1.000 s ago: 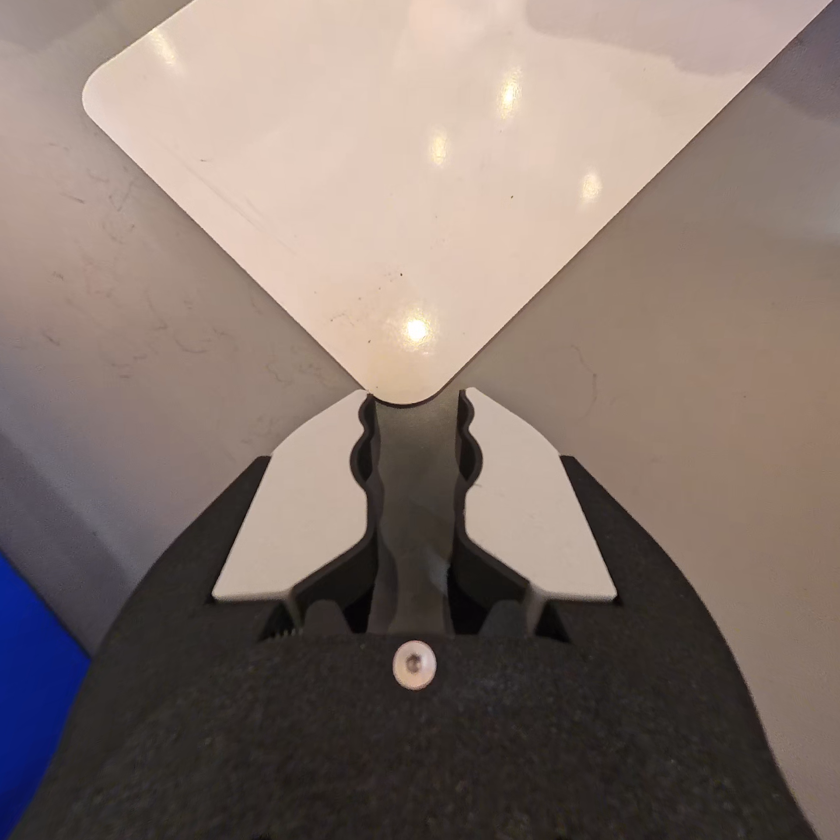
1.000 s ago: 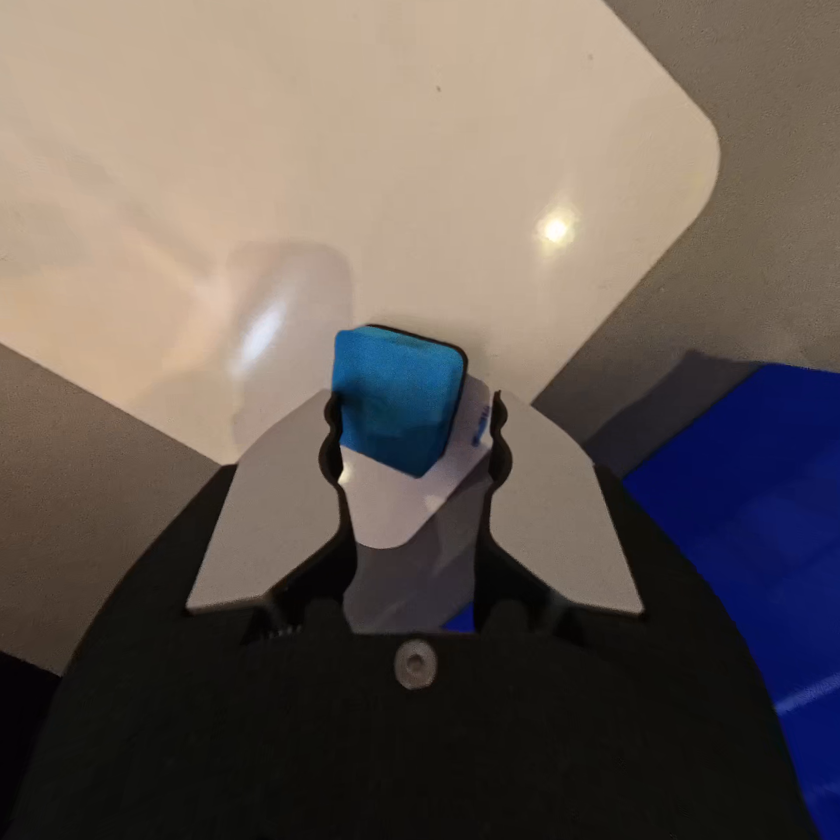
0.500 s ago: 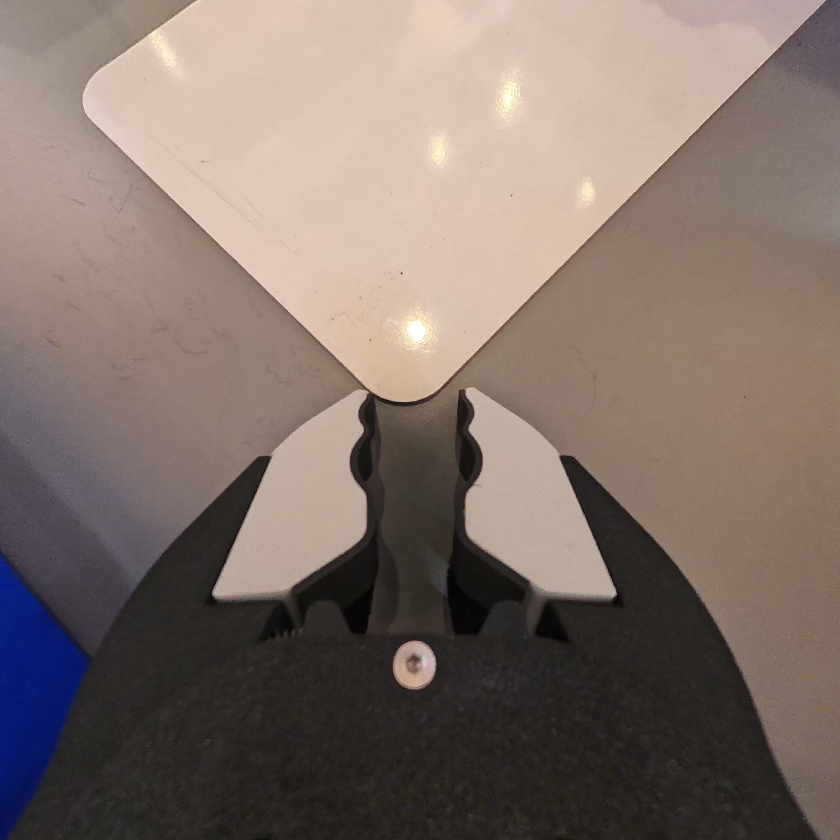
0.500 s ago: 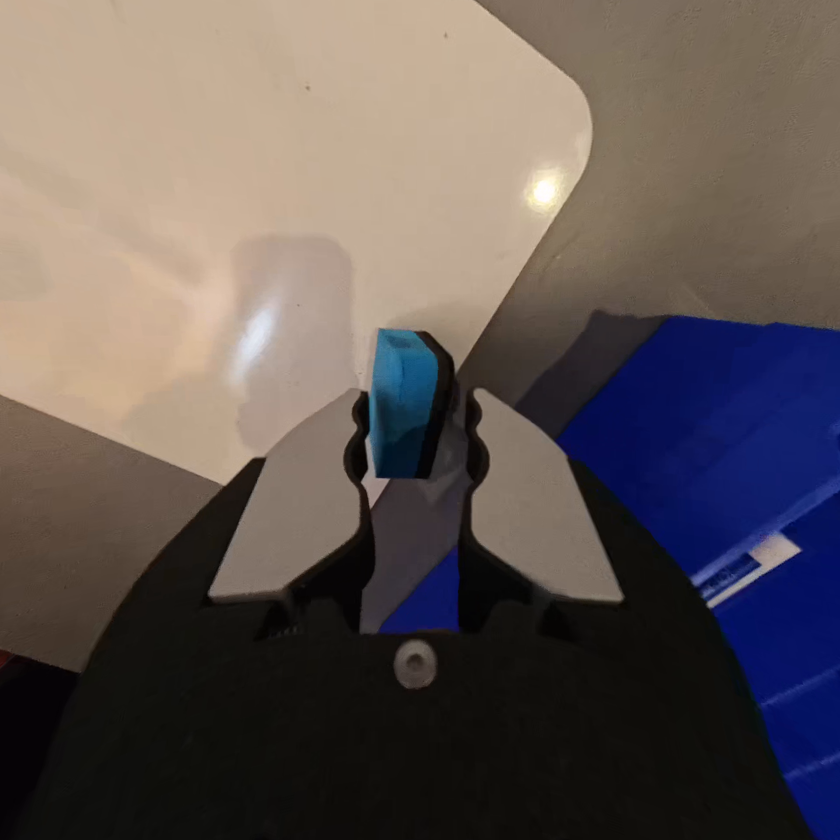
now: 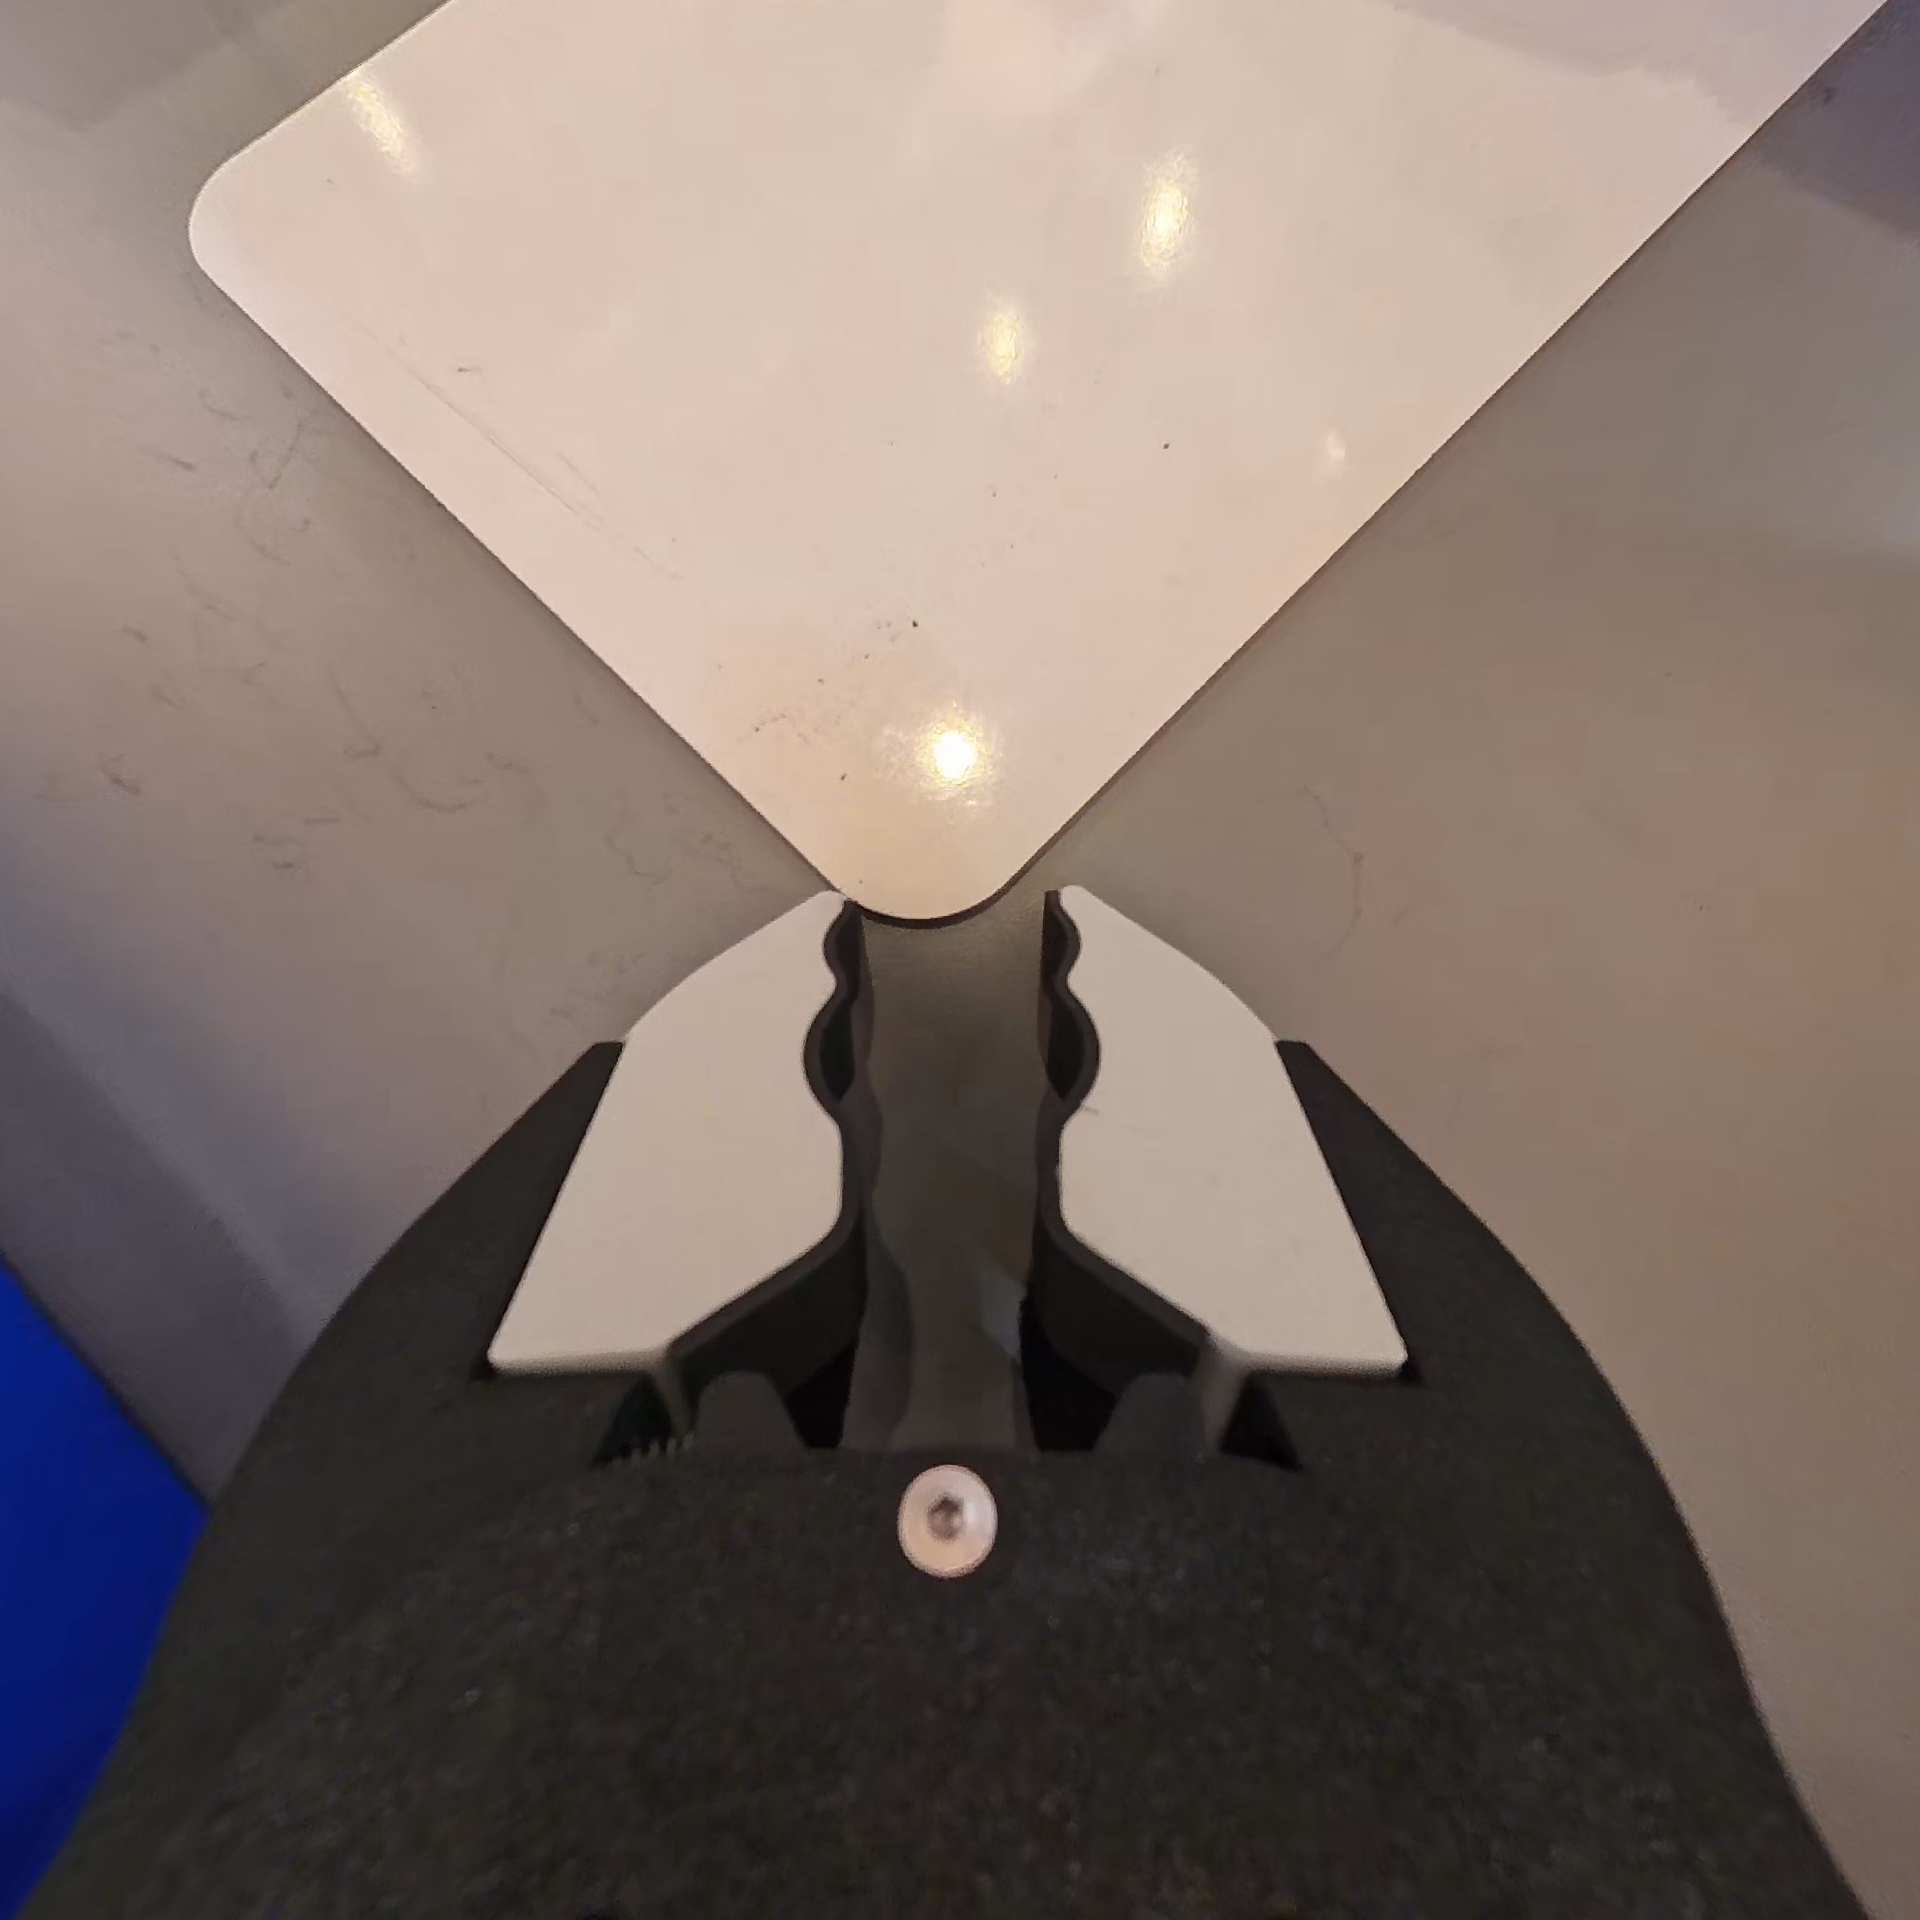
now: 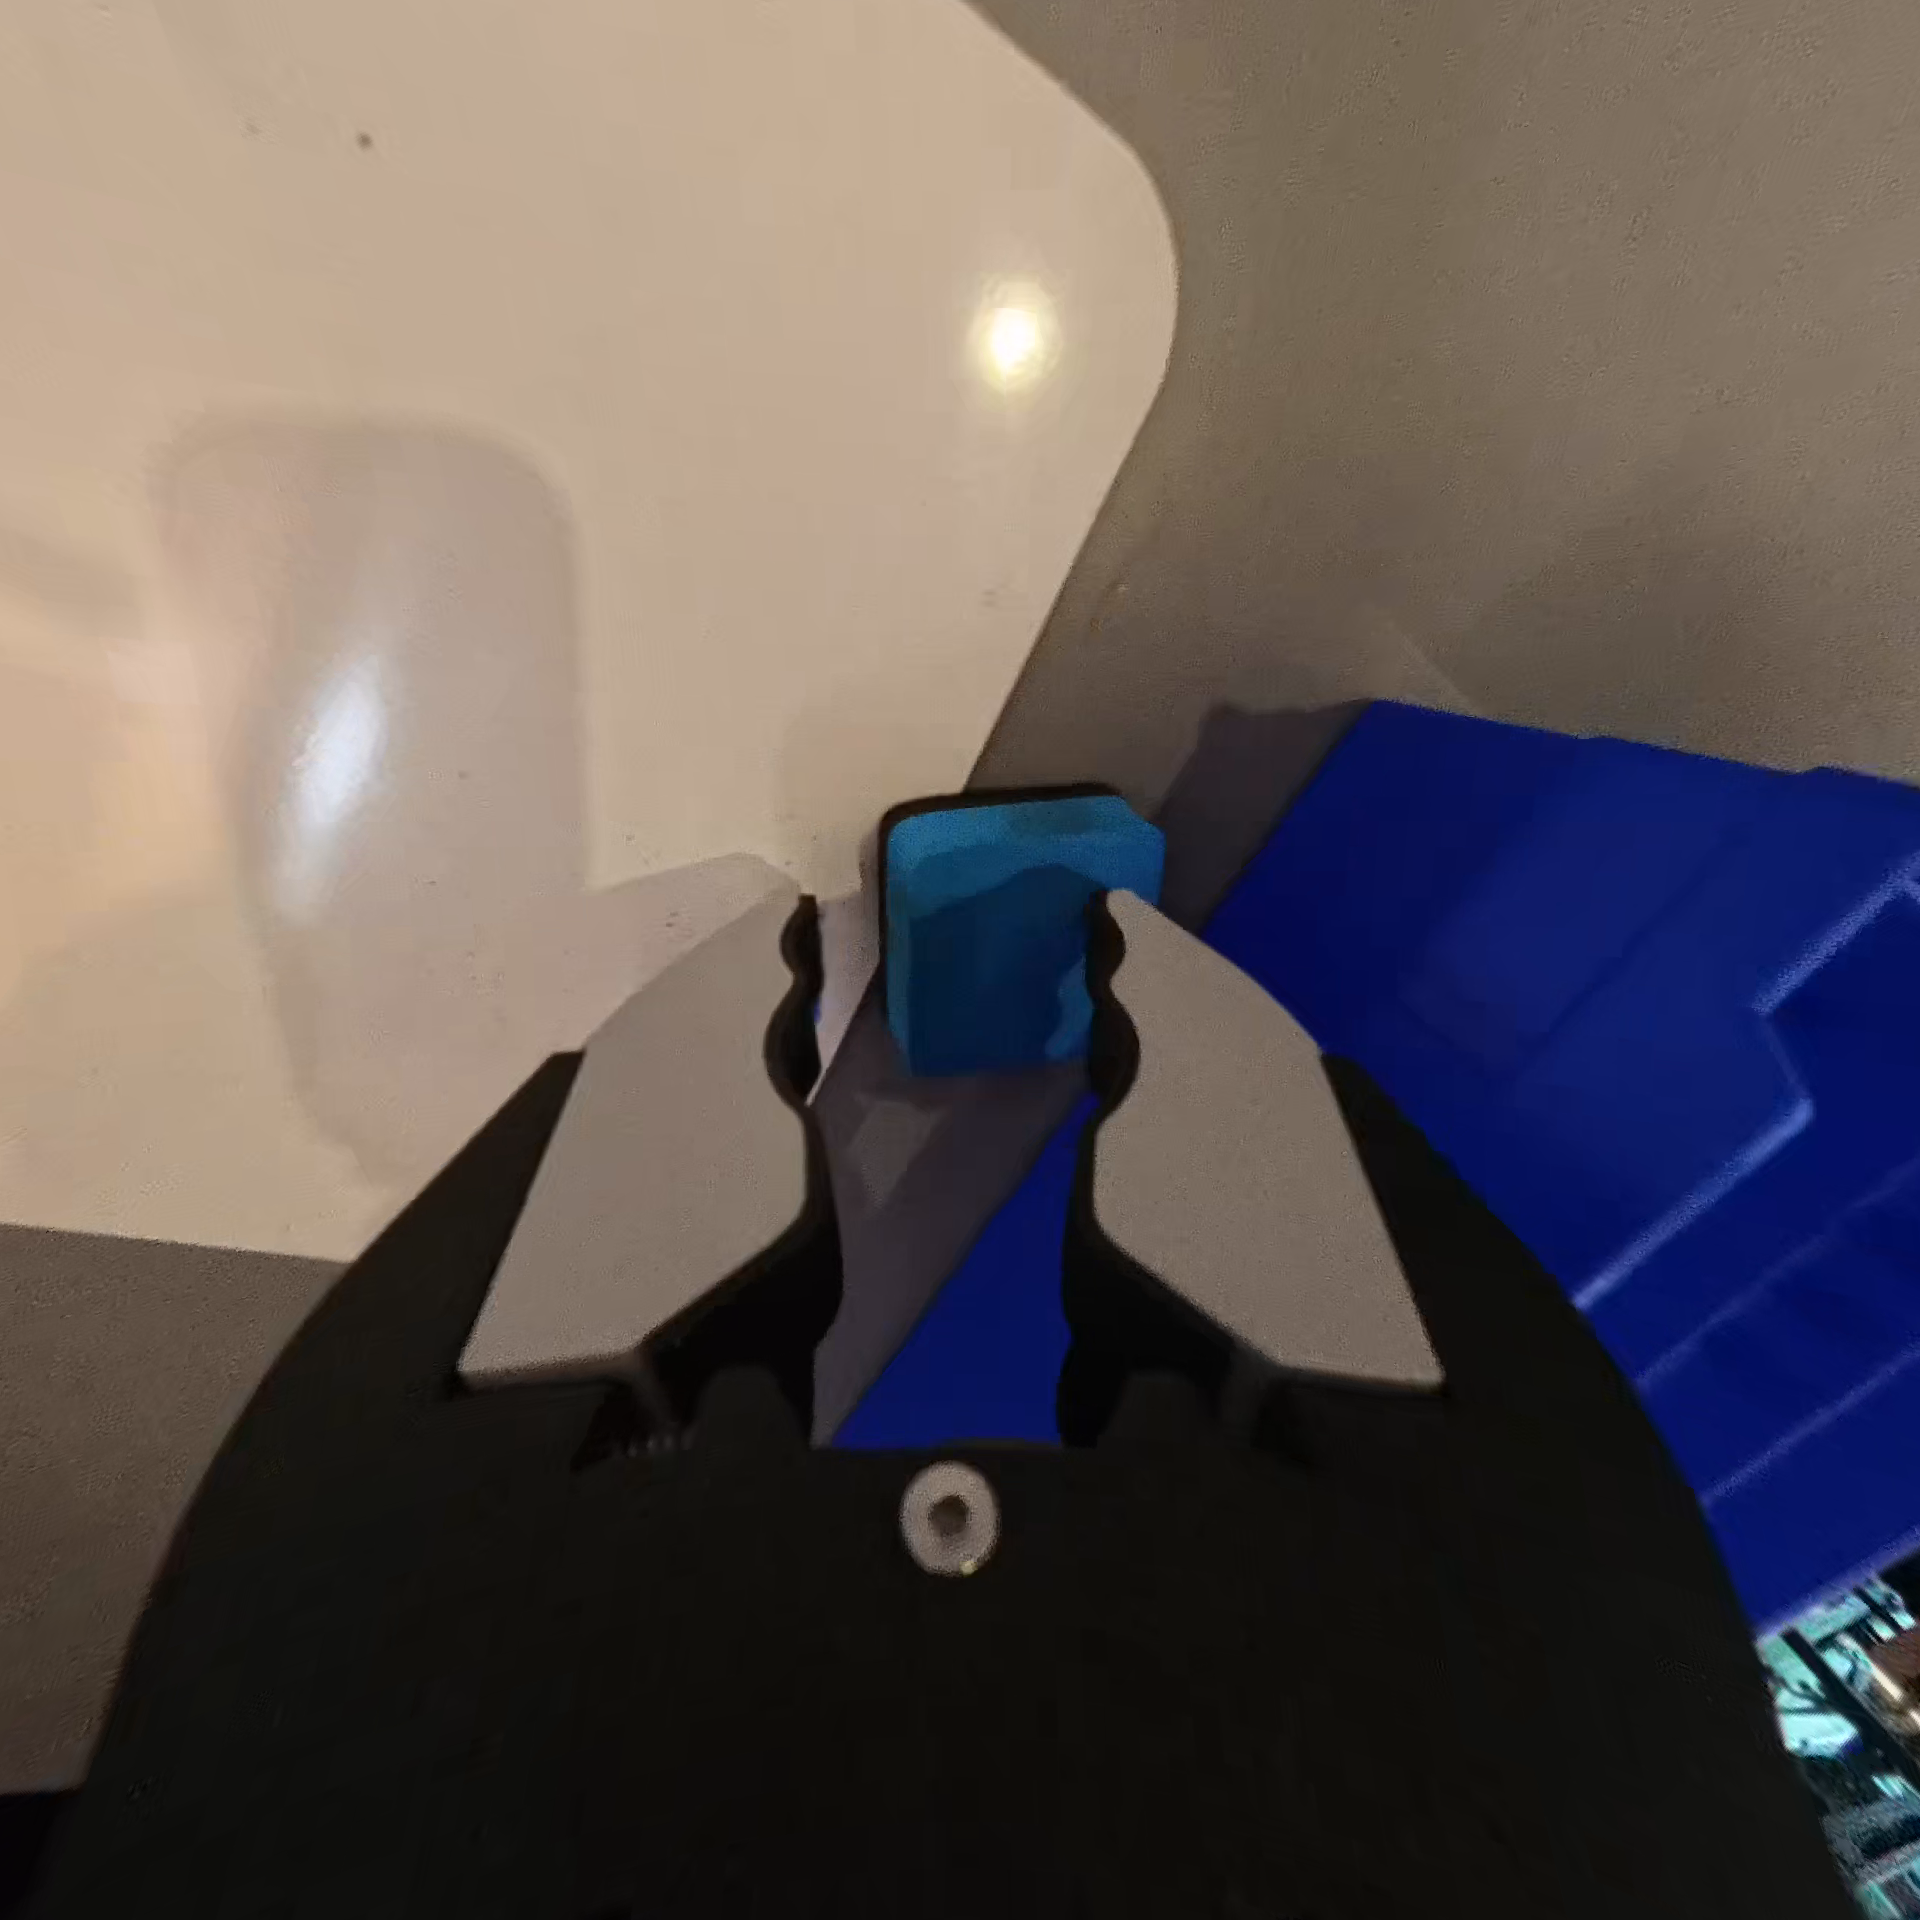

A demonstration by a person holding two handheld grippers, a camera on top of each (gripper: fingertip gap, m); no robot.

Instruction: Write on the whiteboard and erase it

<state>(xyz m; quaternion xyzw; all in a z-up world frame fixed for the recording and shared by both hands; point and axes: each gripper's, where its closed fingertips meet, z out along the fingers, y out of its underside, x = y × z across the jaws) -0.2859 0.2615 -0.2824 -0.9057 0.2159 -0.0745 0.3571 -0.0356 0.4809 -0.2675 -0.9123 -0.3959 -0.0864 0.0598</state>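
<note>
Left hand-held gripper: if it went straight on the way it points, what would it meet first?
The near rounded corner of the whiteboard, lying right ahead of the left hand-held gripper, whose empty fingers stand apart. Whether it would ride over the corner or butt its edge is unclear; depth is hard to judge.

Right gripper [image 6: 951, 914] has swung rightward: the whiteboard [image 6: 582, 436] corner, formerly upper right of frame, now sits near centre, and the blue surface [image 6: 1558, 997] fills much more of the right side. The eraser [image 6: 997, 935], central and edge-on between the fingers half a second ago, now lies against the right finger [image 6: 1226, 1122], broad face showing, jaw gap wider.
</note>
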